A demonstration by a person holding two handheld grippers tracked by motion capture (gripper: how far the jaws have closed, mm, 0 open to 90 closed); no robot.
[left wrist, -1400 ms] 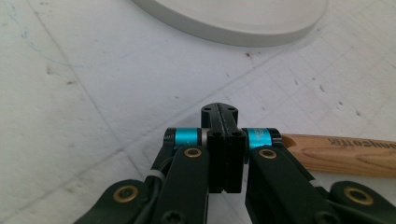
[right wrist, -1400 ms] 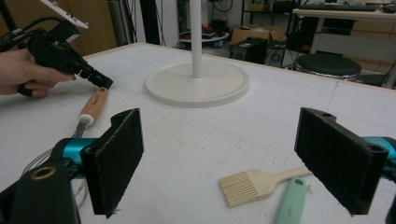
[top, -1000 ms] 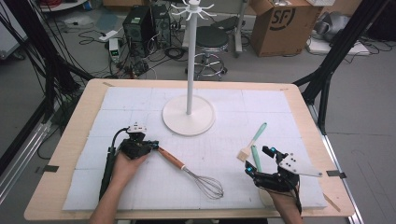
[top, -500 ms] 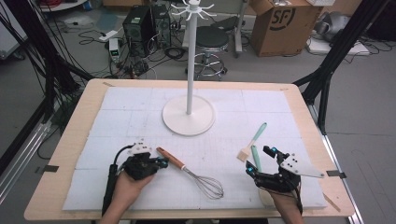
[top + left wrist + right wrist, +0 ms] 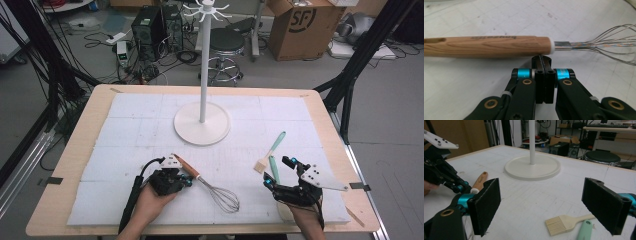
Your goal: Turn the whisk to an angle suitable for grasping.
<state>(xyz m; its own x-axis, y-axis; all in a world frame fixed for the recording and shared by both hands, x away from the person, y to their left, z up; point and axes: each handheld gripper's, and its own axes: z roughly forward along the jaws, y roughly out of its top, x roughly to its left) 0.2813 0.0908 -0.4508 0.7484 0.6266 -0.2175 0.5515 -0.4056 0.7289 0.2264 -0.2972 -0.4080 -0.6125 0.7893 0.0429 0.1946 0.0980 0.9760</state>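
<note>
- The left gripper (image 5: 186, 180) is seen clenched tight with nothing between its jaws; in the left gripper view the tips (image 5: 542, 61) are pressed together right up against the whisk (image 5: 499, 46).
- The whisk is laid flat on the worktop (image 5: 100, 125), near the front edge and left of centre. Its wooden handle is pointed far-left and its wire loops (image 5: 223, 196) are spread out to the near-right.
- The gripper tips are parked at the handle's wire end, just by the white collar. Whether they actually touch the wood can't be told.
- The right gripper (image 5: 280, 170) is held released at the near right, jaws wide apart with nothing gripped.
- A pastry brush (image 5: 261, 164) and a mint-green handled tool (image 5: 278, 142) are laid just beside and beyond that gripper; in the right gripper view the brush (image 5: 564, 223) is seen low between the open pads.
- A white stand (image 5: 202, 122) is planted mid-worktop, well apart from both grippers.
</note>
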